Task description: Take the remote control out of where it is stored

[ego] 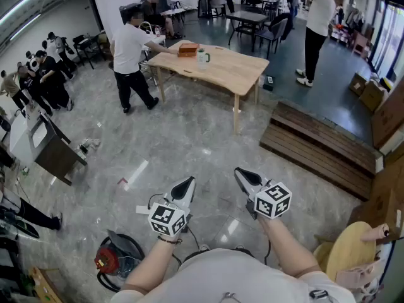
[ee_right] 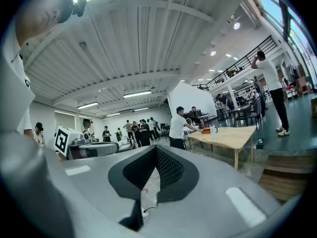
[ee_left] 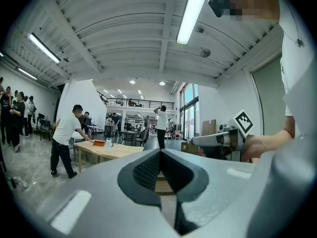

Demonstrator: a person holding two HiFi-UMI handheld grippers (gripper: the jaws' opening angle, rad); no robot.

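Note:
No remote control shows in any view. My left gripper [ego: 187,183] is held low in front of my body, its jaws closed together with nothing between them. Beside it, my right gripper [ego: 242,174] is also shut and empty. Both point out over the grey floor toward a wooden table [ego: 221,68] several steps away. On the table's far end lie a brown box [ego: 188,49] and a white mug [ego: 202,57]. The left gripper view has its own closed jaws [ee_left: 159,152] and the right gripper [ee_left: 218,141] alongside. The right gripper view has its closed jaws [ee_right: 156,150].
A person in a white shirt [ego: 129,55] leans on the table by the box. A low wooden platform [ego: 315,147] lies to the right. A red device with a cable [ego: 107,257] sits by my left foot, a round wooden stool [ego: 350,251] at my right. Several people stand far left.

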